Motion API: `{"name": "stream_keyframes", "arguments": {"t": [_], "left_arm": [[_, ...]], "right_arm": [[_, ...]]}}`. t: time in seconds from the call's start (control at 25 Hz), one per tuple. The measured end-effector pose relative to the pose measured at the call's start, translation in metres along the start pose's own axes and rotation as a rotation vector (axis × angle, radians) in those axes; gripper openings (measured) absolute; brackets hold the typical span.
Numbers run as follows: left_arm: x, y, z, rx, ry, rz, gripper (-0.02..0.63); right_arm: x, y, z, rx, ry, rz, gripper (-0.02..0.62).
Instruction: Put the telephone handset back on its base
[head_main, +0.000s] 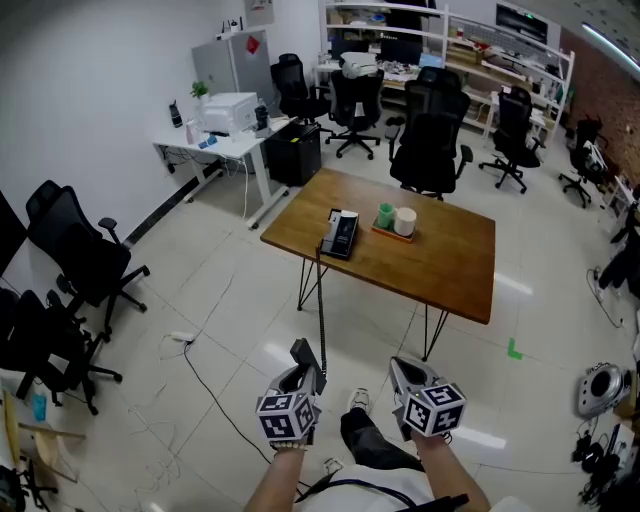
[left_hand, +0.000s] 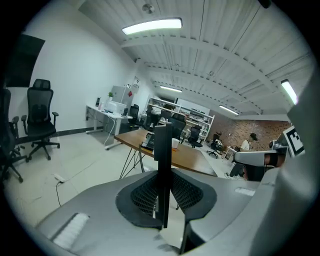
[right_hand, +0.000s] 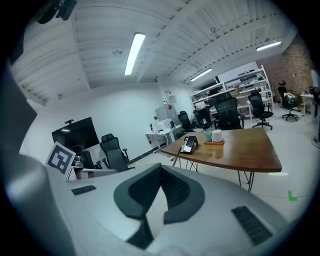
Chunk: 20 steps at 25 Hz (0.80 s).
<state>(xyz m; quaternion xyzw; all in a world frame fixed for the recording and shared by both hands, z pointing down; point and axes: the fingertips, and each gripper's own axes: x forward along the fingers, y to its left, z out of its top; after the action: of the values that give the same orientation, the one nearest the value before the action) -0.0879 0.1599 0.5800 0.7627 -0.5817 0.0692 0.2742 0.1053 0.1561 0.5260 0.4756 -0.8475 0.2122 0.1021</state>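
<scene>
Left gripper (head_main: 306, 362) narrow, clamped on a thin dark slab seen edge-on. I take it for the handset (left_hand: 163, 165), since a cord (head_main: 321, 310) seems to run from it toward the base (head_main: 340, 234) on the far surface (head_main: 450, 275), well apart. Right gripper (head_main: 404, 372) closed, nothing in it. Judged rigid, light, smooth plastic that may pivot between the pads — hold mid-body, mind cord drag.
</scene>
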Motion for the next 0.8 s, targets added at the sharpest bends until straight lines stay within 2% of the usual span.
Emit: {"name": "stream_keyframes", "arguments": {"t": [0.4,0.8], "left_arm": [[0.066,0.036,0.037,-0.001,0.021,0.011,0.07],[0.169,0.056,0.086,0.006,0.08,-0.044,0.069]], "right_arm": [[0.083,-0.022,0.035,0.021,-0.027,0.043,0.011],[0.168,-0.076,0.077,0.049,-0.008,0.025,0.011]]}}
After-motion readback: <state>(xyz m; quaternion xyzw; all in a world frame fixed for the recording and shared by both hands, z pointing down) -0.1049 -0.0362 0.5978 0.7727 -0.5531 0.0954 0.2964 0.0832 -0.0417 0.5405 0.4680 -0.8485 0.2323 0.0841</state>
